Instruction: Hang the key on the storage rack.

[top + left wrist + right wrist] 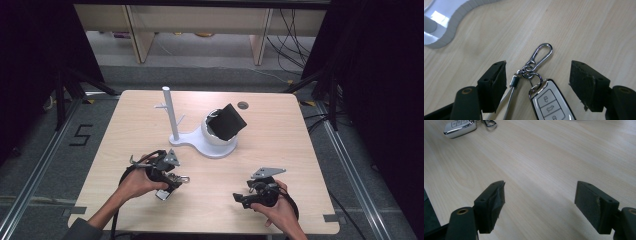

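Left claw (537,75) hovers low with jaws apart around the car key (550,103), which lies flat on the tabletop (586,30), carabiner (541,55) ahead, probably lining up a pinch. Right claw (540,205) waits apart, empty, clear of the white hook stand (172,112).

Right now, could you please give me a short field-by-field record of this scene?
Surface: wooden table
Key fob: white, lying flat between the left gripper jaws, untouched
Carabiner clip: on the fob's ring, pointing away from the gripper
Left gripper: open
Right gripper: open, nothing between the jaws
White stand: farther back, with an upright post
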### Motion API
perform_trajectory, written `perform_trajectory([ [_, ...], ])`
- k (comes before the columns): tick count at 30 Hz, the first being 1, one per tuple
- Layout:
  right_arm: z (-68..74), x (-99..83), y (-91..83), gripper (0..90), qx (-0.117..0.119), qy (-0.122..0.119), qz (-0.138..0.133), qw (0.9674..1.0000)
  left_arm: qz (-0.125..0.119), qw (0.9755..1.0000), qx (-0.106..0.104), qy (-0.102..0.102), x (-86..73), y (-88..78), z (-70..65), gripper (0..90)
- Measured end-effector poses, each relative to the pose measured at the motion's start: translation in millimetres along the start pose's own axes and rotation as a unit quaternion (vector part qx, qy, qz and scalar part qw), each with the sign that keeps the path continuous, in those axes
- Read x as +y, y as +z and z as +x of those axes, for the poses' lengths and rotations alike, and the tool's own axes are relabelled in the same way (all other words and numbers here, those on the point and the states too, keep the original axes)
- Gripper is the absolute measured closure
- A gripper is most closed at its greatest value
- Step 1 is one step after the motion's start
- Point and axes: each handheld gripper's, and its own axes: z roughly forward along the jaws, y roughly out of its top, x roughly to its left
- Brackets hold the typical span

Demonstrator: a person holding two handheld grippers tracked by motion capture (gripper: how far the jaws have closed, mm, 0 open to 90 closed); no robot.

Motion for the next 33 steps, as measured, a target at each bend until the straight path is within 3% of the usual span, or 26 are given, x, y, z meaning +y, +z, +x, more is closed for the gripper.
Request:
perform_trajectory([
  [1, 0.0, 0.0, 0.1, 25.1, 0.000, -0.003, 0.000, 1.0000, 0.009, 0.9999, -0.002, 0.012, 3.2, 2.1, -0.3, 31.1],
  [2, 0.0, 0.0, 0.1, 25.1, 0.000, -0.003, 0.000, 1.0000, 0.009, 0.9999, -0.002, 0.012, 3.2, 2.1, -0.3, 33.4],
  [5, 0.9, -0.1, 1.1, 25.1, 0.001, -0.001, -0.001, 1.0000, 0.045, 0.9981, -0.019, 0.038, 15.4, 9.6, 0.2, 37.9],
  [8, 1.0, 0.0, 1.0, 25.2, 0.003, -0.001, -0.001, 1.0000, 0.058, 0.9975, -0.024, 0.033, 20.1, 14.6, 3.9, 40.1],
  [14, 0.7, 0.2, 1.8, 25.2, 0.004, -0.005, 0.000, 1.0000, 0.081, 0.9950, -0.029, 0.049, 24.6, 22.8, 9.0, 44.4],
  [15, 0.8, 0.1, 2.1, 25.2, 0.004, -0.004, 0.000, 1.0000, 0.090, 0.9945, -0.038, 0.038, 24.7, 25.6, 7.8, 45.4],
  [20, 0.7, 0.1, 2.2, 25.3, 0.007, -0.005, 0.000, 1.0000, 0.105, 0.9928, -0.048, 0.033, 25.4, 30.8, 9.5, 48.3],
  [23, 0.9, 0.2, 2.1, 25.3, 0.008, -0.006, -0.001, 1.0000, 0.123, 0.9900, -0.054, 0.042, 25.7, 34.5, 12.5, 50.4],
  [28, 1.0, -0.5, 4.0, 25.4, 0.011, -0.001, -0.007, 0.9999, 0.128, 0.9897, -0.062, 0.014, 26.1, 36.5, 17.7, 56.8],
  [30, 0.4, 0.3, 2.5, 25.4, 0.011, -0.009, -0.001, 0.9999, 0.133, 0.9890, -0.064, 0.012, 27.2, 36.7, 19.0, 59.7],
  [33, 2.2, -0.4, 3.9, 25.4, 0.013, 0.002, -0.008, 0.9999, 0.145, 0.9874, -0.063, 0.012, 29.8, 37.2, 18.9, 63.3],
])
